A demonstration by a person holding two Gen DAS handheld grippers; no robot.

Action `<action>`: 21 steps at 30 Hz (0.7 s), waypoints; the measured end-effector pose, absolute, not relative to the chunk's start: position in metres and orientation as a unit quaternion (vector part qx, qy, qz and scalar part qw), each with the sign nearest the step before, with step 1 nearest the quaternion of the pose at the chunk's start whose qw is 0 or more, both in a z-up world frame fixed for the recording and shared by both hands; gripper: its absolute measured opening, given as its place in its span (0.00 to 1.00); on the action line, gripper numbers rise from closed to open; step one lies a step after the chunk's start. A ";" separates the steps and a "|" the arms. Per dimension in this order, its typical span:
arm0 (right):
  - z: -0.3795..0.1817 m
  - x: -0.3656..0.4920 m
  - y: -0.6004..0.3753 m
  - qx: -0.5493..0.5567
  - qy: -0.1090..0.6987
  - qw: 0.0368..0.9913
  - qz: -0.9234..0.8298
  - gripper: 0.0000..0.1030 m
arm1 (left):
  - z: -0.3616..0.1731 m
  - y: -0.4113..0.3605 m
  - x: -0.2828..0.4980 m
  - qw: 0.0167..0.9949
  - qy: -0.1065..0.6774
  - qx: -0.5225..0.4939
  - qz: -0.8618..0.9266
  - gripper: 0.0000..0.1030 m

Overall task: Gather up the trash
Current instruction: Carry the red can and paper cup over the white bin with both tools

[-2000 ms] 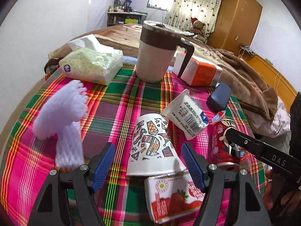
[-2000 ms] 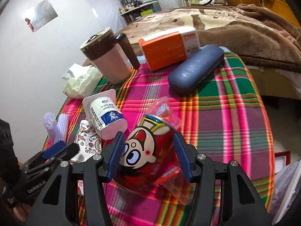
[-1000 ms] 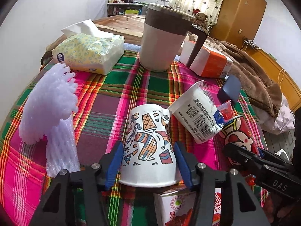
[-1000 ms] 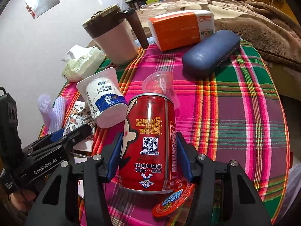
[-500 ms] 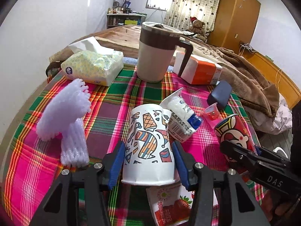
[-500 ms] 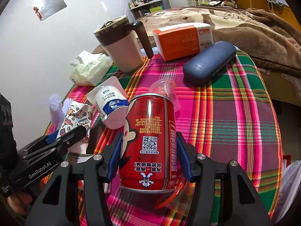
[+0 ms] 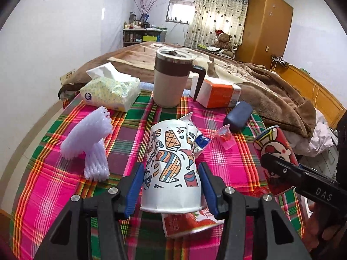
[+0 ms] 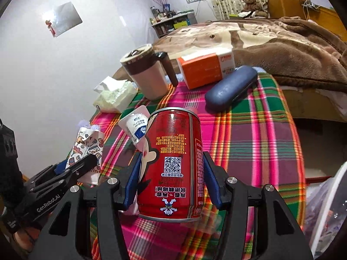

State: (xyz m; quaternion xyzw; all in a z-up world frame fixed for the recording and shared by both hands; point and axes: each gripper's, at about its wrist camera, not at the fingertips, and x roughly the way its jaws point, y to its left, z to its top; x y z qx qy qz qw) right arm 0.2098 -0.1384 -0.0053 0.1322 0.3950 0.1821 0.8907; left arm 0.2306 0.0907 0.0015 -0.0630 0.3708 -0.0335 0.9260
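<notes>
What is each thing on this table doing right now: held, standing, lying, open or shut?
Paper cup: upside down, clamped in left gripper.
Red can: upside down, clamped in right gripper.
Mug: upright, lidded.
Yogurt cup: on its side.
Blue case: shut, lying flat.
Tissue pack: open, tissue sticking out.

Mug (image 7: 171, 80), orange box (image 7: 216, 94) block far edge; right cloth (image 8: 271, 134) seemingly open.

"DAS" in pale letters on black right gripper (image 7: 279, 169), lower right of left wrist view. "GenRobot.AI" on black left gripper (image 8: 73, 169), lower left of right wrist view. QR code on red cartoon-printed drink can (image 8: 173, 166), centre; Chinese print unreadable.
</notes>
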 end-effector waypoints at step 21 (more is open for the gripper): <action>0.023 0.147 -0.218 0.149 0.340 0.920 0.126 0.53 | 0.045 0.003 0.165 0.939 0.321 -0.030 -0.121 0.51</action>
